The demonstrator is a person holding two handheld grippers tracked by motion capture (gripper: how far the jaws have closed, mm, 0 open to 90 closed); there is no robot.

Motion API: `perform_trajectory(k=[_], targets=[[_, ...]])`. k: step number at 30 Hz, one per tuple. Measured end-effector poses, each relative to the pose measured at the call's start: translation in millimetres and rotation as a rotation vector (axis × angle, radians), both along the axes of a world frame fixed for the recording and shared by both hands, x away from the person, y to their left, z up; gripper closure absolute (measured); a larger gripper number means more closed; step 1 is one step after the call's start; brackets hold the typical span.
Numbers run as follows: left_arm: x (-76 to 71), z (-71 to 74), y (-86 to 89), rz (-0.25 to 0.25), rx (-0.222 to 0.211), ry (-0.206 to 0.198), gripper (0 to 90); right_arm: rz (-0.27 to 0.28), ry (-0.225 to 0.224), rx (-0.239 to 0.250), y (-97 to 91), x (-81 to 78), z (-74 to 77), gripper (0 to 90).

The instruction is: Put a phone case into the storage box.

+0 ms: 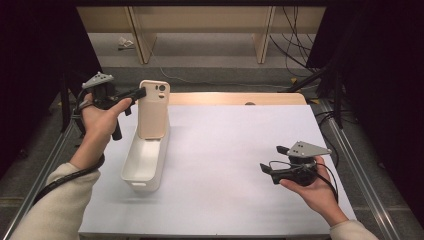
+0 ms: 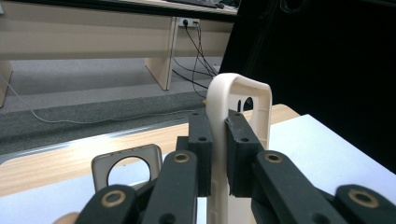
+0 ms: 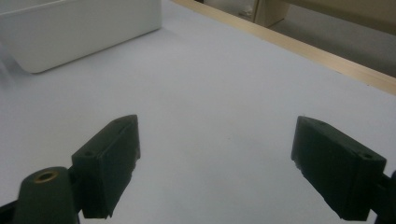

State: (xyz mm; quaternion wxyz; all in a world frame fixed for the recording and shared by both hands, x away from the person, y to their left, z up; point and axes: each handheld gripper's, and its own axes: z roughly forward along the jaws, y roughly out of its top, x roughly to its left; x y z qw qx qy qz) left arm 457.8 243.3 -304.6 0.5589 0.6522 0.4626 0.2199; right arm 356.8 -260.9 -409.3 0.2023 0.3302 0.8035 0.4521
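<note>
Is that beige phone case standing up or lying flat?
Upright: the phone case stands on end over the white bin, pinched by the left gripper.

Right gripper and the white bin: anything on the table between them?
Nothing. In the high view, bare white table runs from the right gripper to the white bin; the right gripper view shows the same.

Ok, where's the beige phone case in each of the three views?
High view: the phone case stands upright left of centre, over the far end of the white bin, pinched by the left tongs.
Left gripper view: centre, seen edge-on, clamped between the two black pads.
Right gripper view: not in it.
Shared landmark: the white bin, lower left in the left gripper view, top left in the right gripper view.
</note>
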Motion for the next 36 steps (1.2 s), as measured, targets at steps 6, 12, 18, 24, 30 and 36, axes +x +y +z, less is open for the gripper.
perform_trajectory(k=[6,12,18,24,30,36], targets=[[5.4,-3.4,3.2,0.010,0.008,0.001,82.0,0.000,0.001,-0.001,-0.9,-0.2,-0.3,16.3],[9.7,-6.3,5.4,0.019,0.017,-0.009,82.0,0.000,0.000,0.001,-0.8,-0.1,-0.5,16.4],[15.1,-9.1,7.8,0.024,0.029,-0.015,81.9,0.001,0.000,0.001,-0.7,-0.1,-0.6,16.3],[22.4,-17.6,11.0,0.023,0.039,-0.015,81.8,0.003,0.000,0.001,-0.8,-0.1,-0.7,16.3],[29.6,-25.9,14.3,0.031,0.047,-0.007,81.8,0.004,0.000,0.003,-0.9,0.1,-0.8,16.3],[35.0,-33.0,15.8,0.039,0.062,-0.001,81.8,0.004,0.002,0.010,-0.8,-0.1,-0.7,16.4]])
